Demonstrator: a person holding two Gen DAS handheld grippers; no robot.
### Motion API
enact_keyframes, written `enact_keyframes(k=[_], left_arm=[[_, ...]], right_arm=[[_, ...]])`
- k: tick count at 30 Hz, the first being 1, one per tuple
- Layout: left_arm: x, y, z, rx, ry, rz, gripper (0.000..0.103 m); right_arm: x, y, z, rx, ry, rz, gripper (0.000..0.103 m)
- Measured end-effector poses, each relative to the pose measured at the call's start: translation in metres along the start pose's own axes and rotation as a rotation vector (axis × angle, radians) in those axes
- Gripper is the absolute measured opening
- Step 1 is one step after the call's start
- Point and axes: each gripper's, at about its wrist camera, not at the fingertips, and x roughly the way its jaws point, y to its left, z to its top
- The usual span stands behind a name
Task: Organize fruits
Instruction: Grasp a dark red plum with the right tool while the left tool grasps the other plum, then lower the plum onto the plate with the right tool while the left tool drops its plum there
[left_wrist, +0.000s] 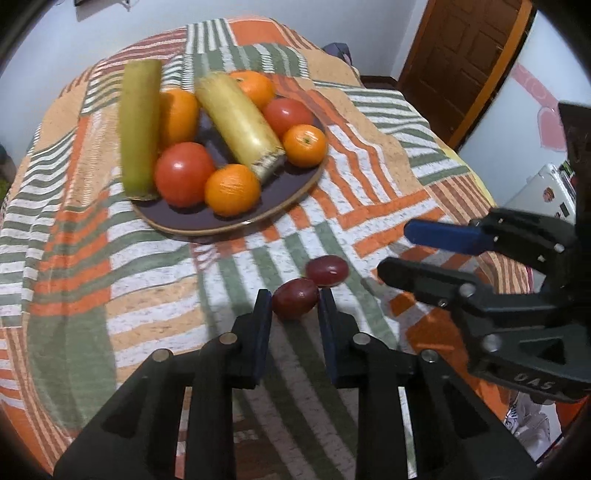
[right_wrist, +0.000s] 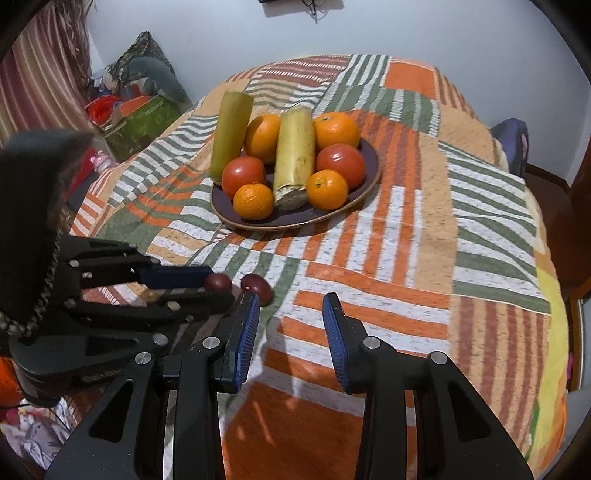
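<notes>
Ok, left gripper (left_wrist: 295, 301) is down on the nearer grape (left_wrist: 295, 302) right now. Jaws closed in on it, one pad each side, pressing as far as I can see, so it's got hold of that one. Grape's resting on the patchwork cloth (left_wrist: 110, 280), not lifted yet by the look of it.

Second grape (left_wrist: 327, 270) sits just past the left jaws' tips, a bit to their right, touching or near enough touching the first. Can't tell which.

Right gripper (right_wrist: 291, 306) hangs beside, jaws part open w/ nothing between them, just cloth under the gap. From its own cam the second grape is right off its left fingertip, outside the gap, not in it.

Plate (left_wrist: 295, 195) is well ahead of both sets of jaws, further up the bench. Already loaded: four oranges, one at the front (left_wrist: 232, 190), two tomatoes, nearest one (left_wrist: 184, 173), plus two long cut stalks, a greenish one (left_wrist: 140, 125) and a yellower one (left_wrist: 236, 118); sugarcane maybe, not sure.

So where are we? I'd say most of it is done, plate's nearly full. What's left, far as I can see: the two grapes. One's gripped and needs carrying over to the plate, other's still loose on the cloth. There's a bare bit of plate at the front edge, prob. room there.
</notes>
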Motion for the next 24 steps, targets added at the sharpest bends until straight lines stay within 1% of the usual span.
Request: enact_keyframes(k=[3, 8, 9, 11, 12, 17, 24], left_arm=[[-0.008, 0.014, -0.001, -0.024, -0.020, 0.019, 0.025], [-0.015, 0.031, -0.002, -0.058, -0.031, 0.034, 0.025], [-0.015, 0.034, -0.003, -0.061, -0.032, 0.037, 0.025], [-0.016, 0.037, -0.003, -0.065, -0.034, 0.038, 0.025], [-0.017, 0.038, -0.004, -0.066, -0.035, 0.037, 0.025], [-0.017, 0.039, 0.000, -0.073, -0.047, 0.037, 0.025], [-0.024, 0.047, 0.010, -0.085, -0.083, 0.052, 0.025]], right_arm=[[0.010, 0.007, 0.002, -0.015, 0.013, 0.014, 0.033], [0.029, 0.014, 0.002, -0.016, 0.045, 0.034, 0.033], [0.031, 0.015, 0.002, -0.019, 0.048, 0.034, 0.029], [0.033, 0.018, 0.003, -0.033, 0.038, 0.031, 0.020], [0.033, 0.019, 0.003, -0.036, 0.041, 0.041, 0.020], [0.028, 0.020, 0.005, -0.049, 0.026, 0.026, 0.020], [0.019, 0.015, 0.017, -0.032, -0.026, 0.010, 0.020]])
